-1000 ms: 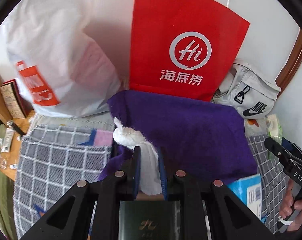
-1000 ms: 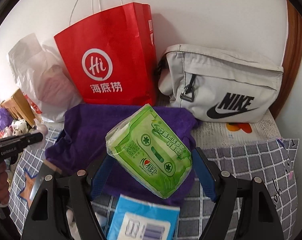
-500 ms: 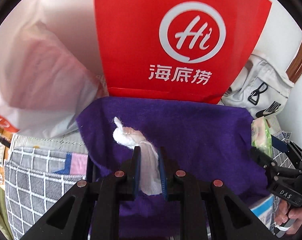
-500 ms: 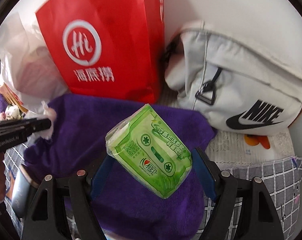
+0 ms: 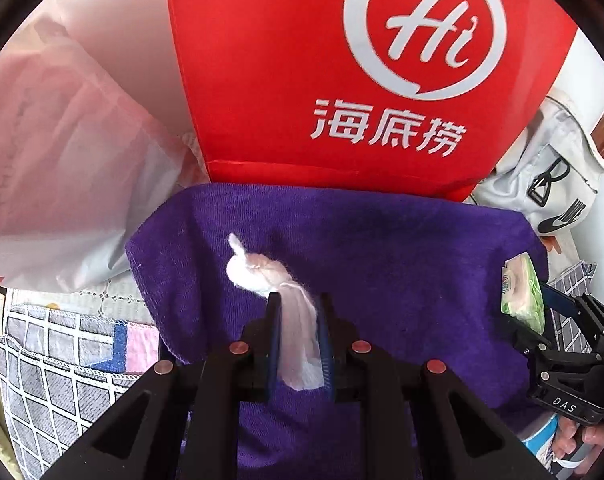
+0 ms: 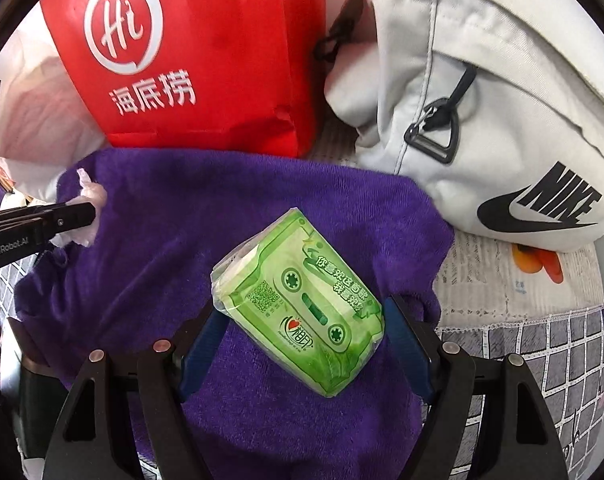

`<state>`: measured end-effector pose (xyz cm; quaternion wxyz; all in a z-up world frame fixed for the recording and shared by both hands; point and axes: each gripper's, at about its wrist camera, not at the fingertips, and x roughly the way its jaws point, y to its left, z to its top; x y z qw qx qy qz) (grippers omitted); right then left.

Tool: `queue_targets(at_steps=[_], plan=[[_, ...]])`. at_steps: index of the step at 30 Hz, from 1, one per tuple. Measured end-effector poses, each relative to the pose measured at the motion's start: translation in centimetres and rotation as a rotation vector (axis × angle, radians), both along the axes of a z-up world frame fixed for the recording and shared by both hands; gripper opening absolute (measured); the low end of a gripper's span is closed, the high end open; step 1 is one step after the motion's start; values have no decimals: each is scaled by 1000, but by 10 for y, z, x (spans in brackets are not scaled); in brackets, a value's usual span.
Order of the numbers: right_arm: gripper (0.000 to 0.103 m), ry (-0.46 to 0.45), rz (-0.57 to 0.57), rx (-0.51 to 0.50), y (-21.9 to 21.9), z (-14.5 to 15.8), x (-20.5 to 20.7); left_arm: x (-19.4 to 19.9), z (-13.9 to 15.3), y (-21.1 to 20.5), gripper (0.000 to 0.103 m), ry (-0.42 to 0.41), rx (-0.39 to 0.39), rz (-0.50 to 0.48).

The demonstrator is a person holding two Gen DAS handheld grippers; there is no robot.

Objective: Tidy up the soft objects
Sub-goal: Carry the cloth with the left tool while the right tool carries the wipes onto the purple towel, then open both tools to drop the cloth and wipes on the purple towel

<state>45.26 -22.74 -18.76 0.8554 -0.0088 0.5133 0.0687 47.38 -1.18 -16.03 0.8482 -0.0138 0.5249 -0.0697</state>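
My left gripper is shut on a white twisted tissue wad, which hangs over the left half of a purple towel. My right gripper is shut on a green tissue pack, held tilted between the blue pads above the same purple towel. The left gripper with its tissue wad shows at the left edge of the right wrist view. In the left wrist view the right gripper and the green tissue pack show at the right edge.
A red paper bag stands right behind the towel. A white plastic bag lies to its left, a grey Nike bag to its right. A checked grey cover lies under everything. A blue-white pack peeks out at the lower right.
Both grippers have moved forward and down over the purple towel, so the red bag and the grey bag loom larger. Each keeps its hold.
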Motion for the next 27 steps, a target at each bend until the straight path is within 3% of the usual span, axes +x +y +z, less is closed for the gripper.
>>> queue_targets(at_steps=[14,16,18,20,27], plan=[[83,21,10,8,6,-8,11,18,-18,-17,20,46,6,-21],[91,-1,14,2,8,-4,10,19,-18,-18,28,45,0,-18],[91,-12,21,2,10,-2,9,14,-17,-20,50,38,-8,-10],[91,-15,24,-8,12,-2,9,14,-15,-20,59,16,-16,-6],[91,-88,14,-24,18,17,-8,8,-1,-21,69,-15,-21,-9]])
